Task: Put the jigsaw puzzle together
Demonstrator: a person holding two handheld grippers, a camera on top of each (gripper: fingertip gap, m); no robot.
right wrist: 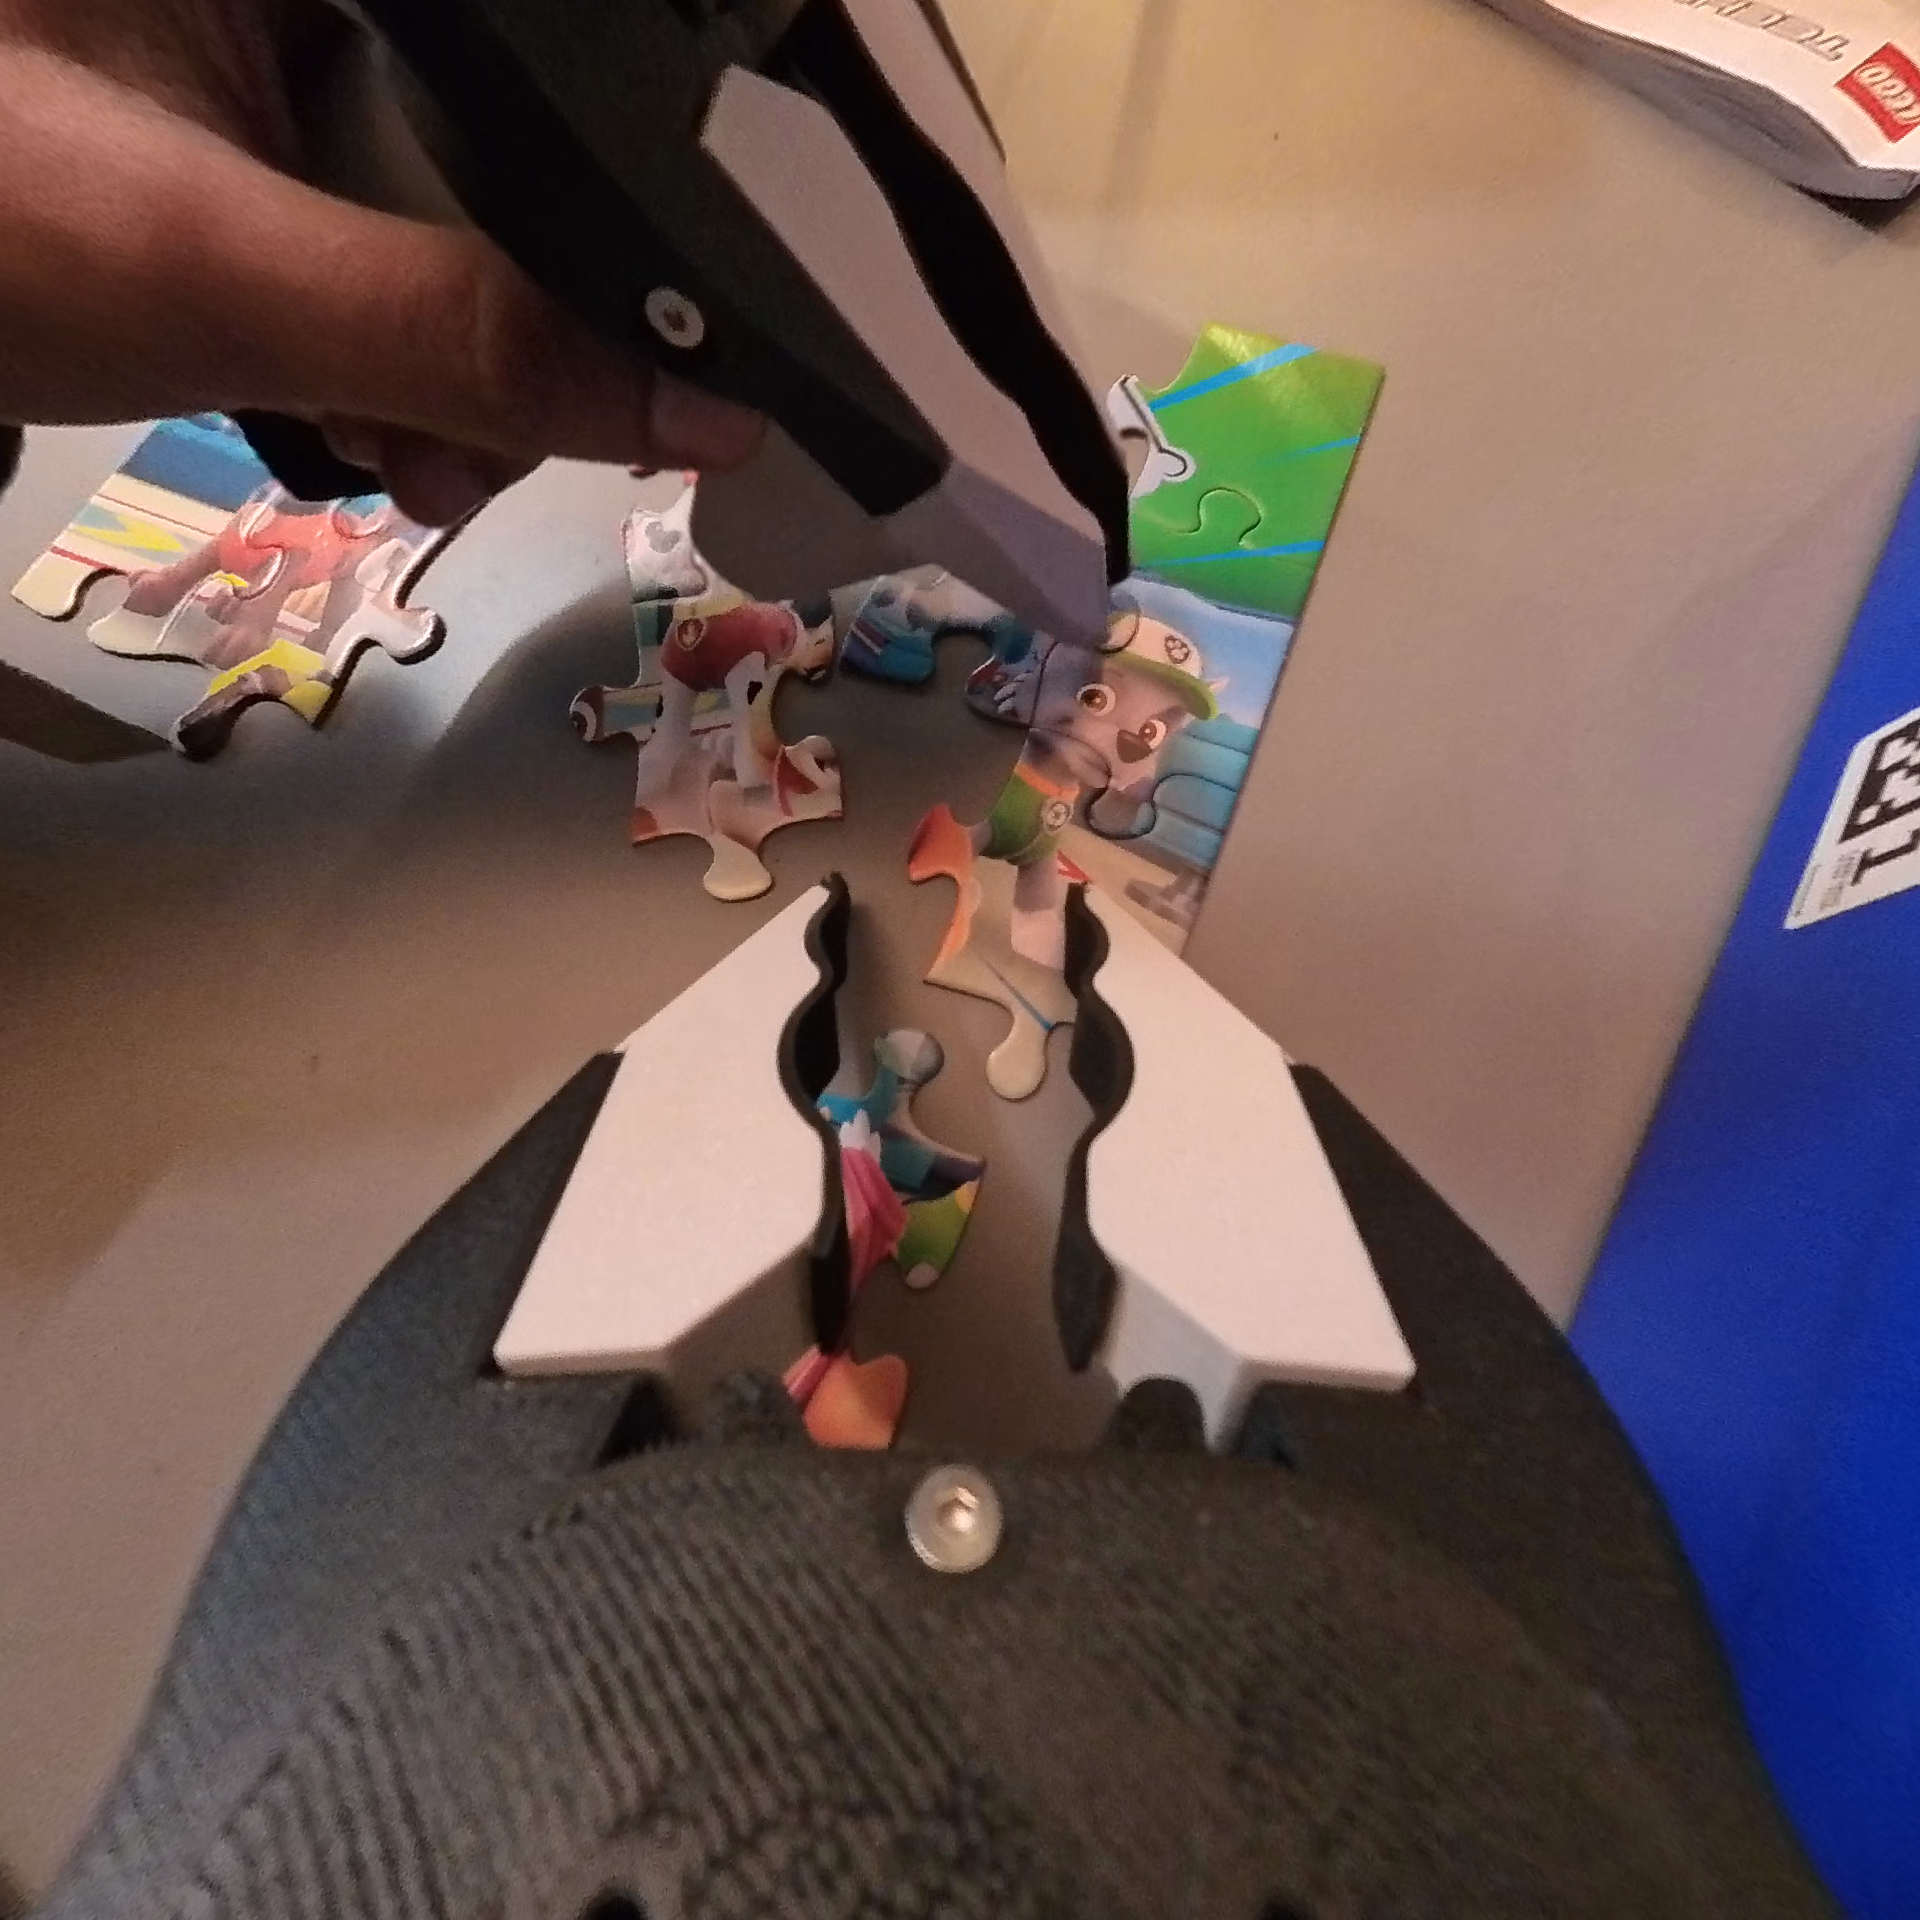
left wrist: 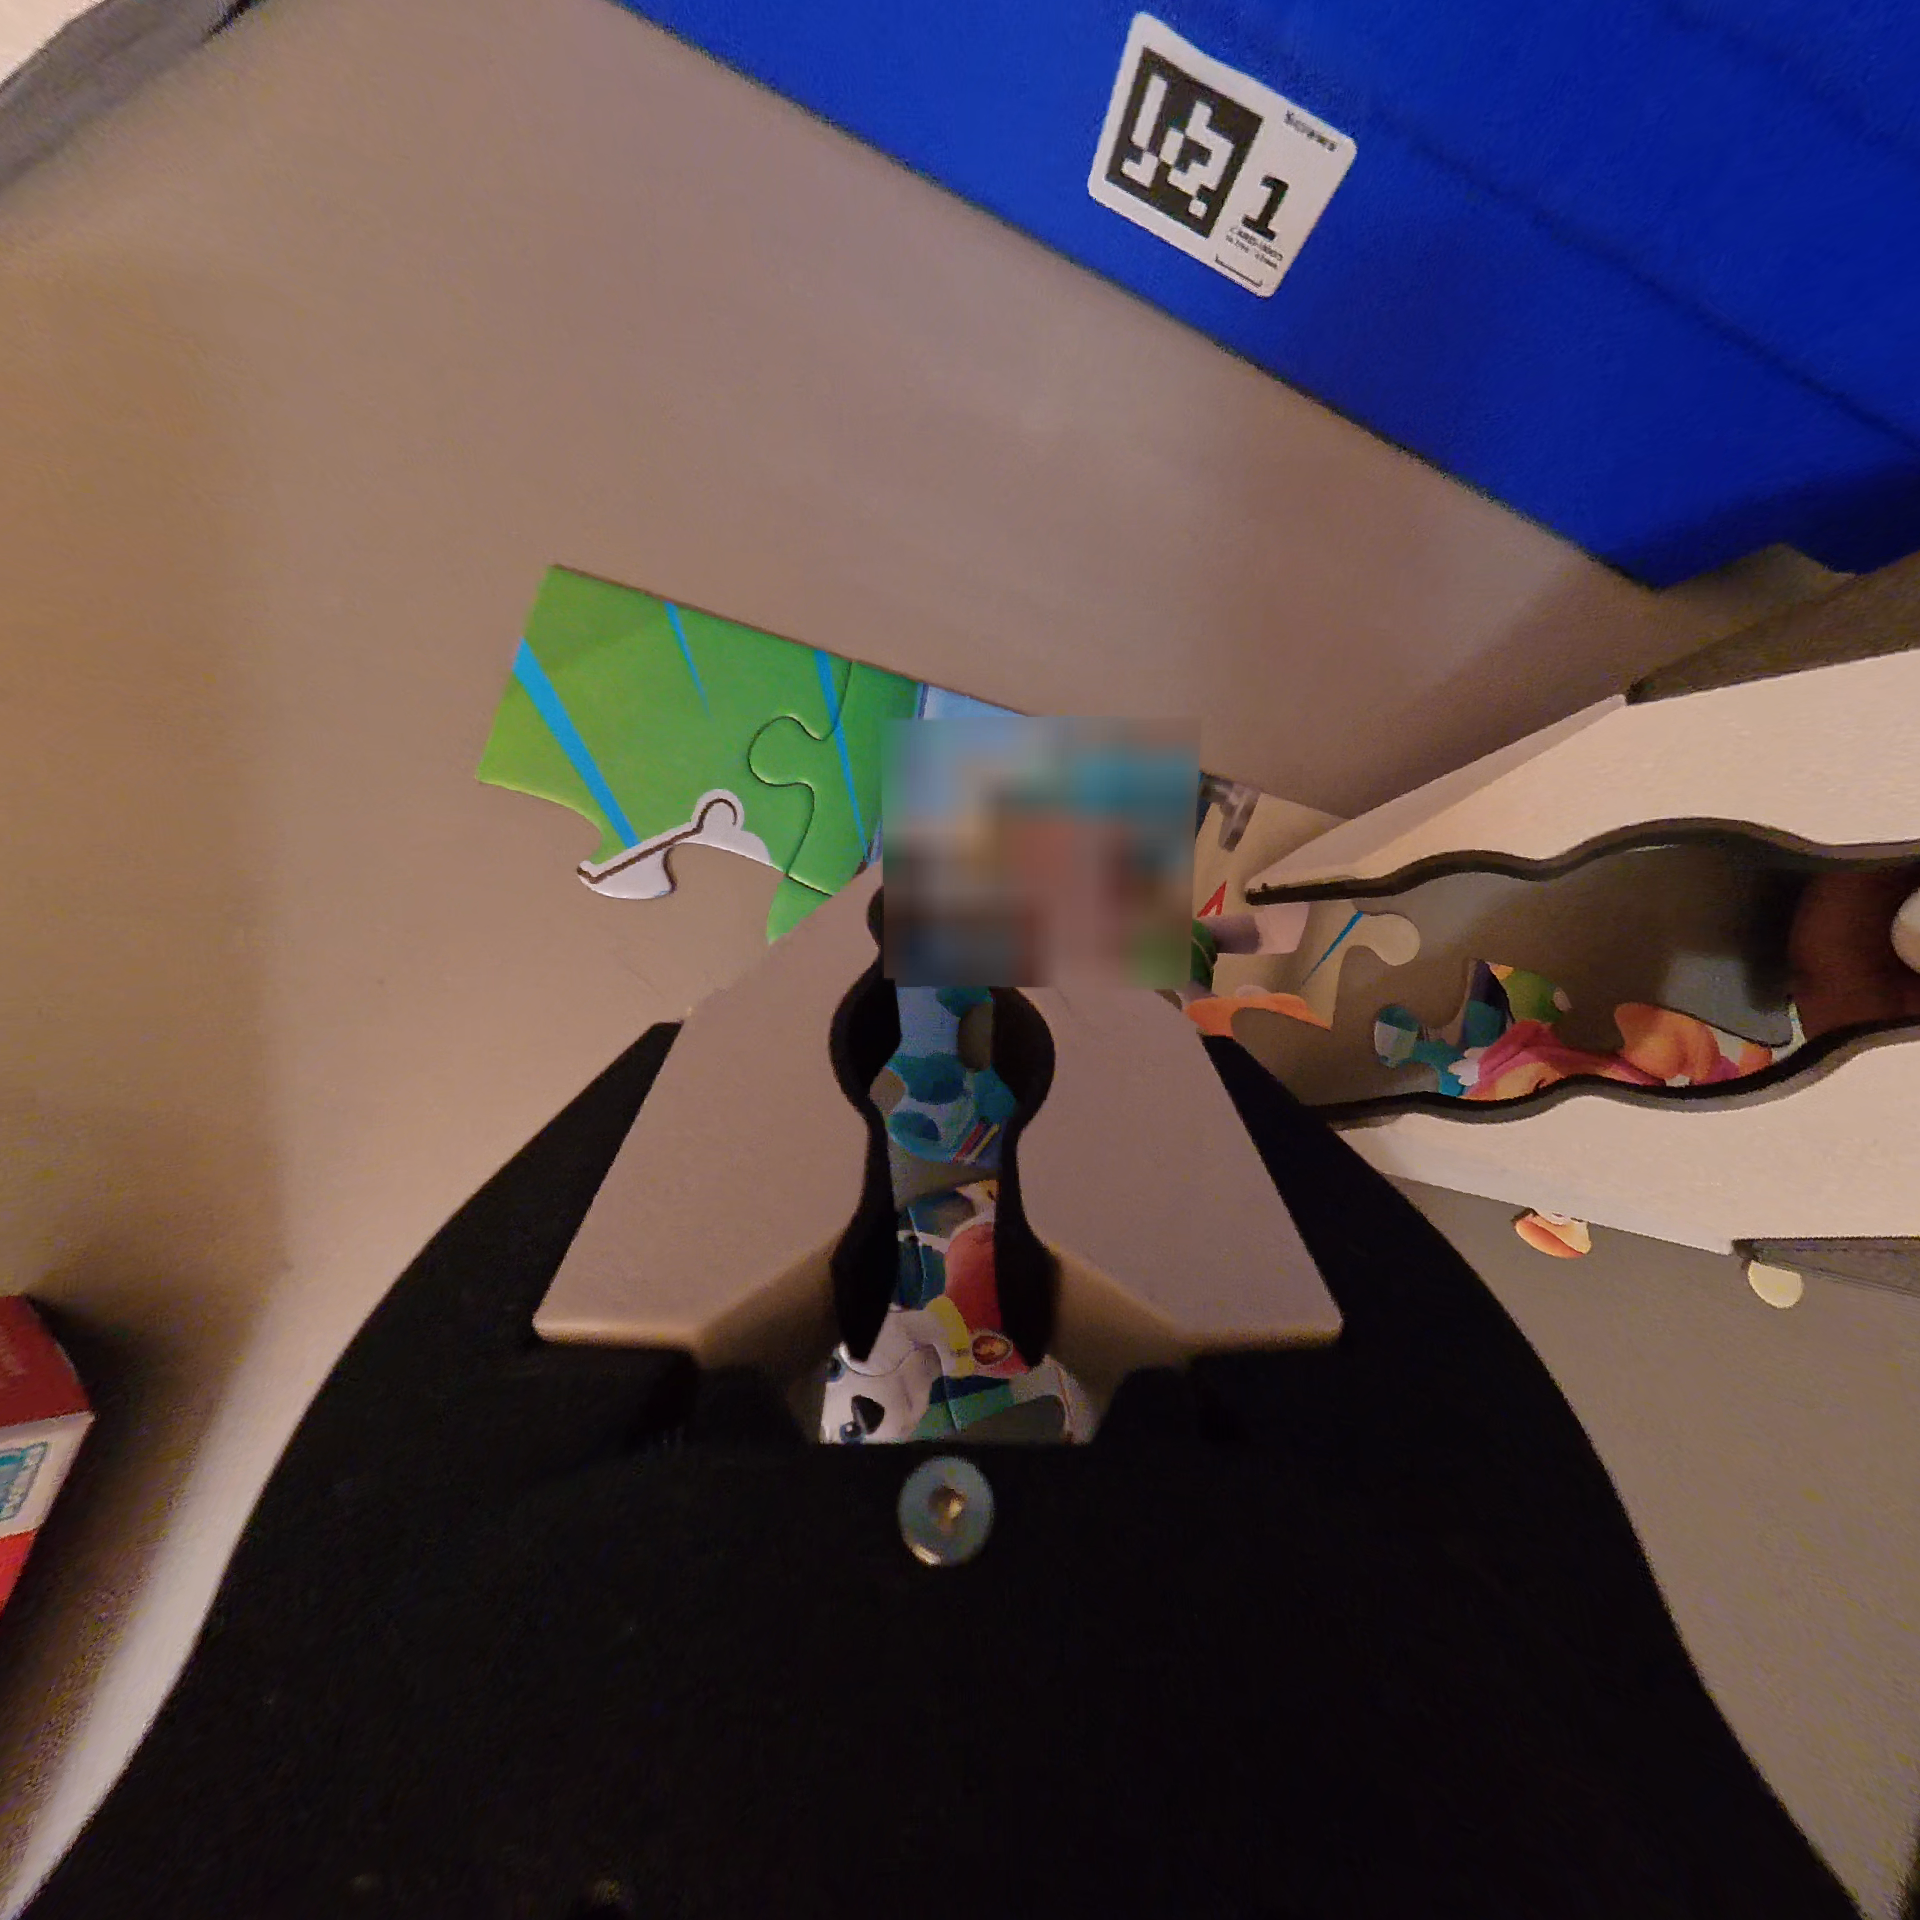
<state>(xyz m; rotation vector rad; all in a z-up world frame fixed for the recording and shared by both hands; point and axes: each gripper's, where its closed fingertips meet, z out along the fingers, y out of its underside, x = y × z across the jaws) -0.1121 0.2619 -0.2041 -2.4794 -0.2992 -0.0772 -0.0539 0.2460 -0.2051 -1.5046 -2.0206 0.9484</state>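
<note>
Left wrist view first. The left tool (left wrist: pixel 945 992) has its pale grey fingers drawn nearly together, with only a wavy slit between the black pads, and cartoon puzzle print shows through that slit. A blurred patch hides the tips. Just beyond them lies the joined puzzle strip (left wrist: pixel 644 717), glossy green card with blue streaks and a knob-and-socket seam. Behind the strip there's a blue bin (left wrist: pixel 1455 364) with a white sticker (left wrist: pixel 1216 156). A red box (left wrist: pixel 31 1423) sits well off to the strip's left. The right tool (left wrist: pixel 1309 997) comes in from the strip's right with its fingers apart. The surface (left wrist: pixel 312 520) is smooth, matte and tan.

Over to the right wrist view, and this one uncovers those tips. A hand (right wrist: pixel 260 260) steers the left tool (right wrist: pixel 1096 603) down, its fingers meeting in a point on the strip (right wrist: pixel 1247 447) at its left edge. I can't tell whether they pinch anything. The right tool (right wrist: pixel 954 899) hangs spread wide and bare. A pink-and-teal piece (right wrist: pixel 914 1174) lies flat below the gap, untouched. A red-and-white piece (right wrist: pixel 727 727) lies left of the strip, and another piece (right wrist: pixel 239 613) lies farther left. A white packet (right wrist: pixel 1714 83) rests beyond the strip's far end.
</note>
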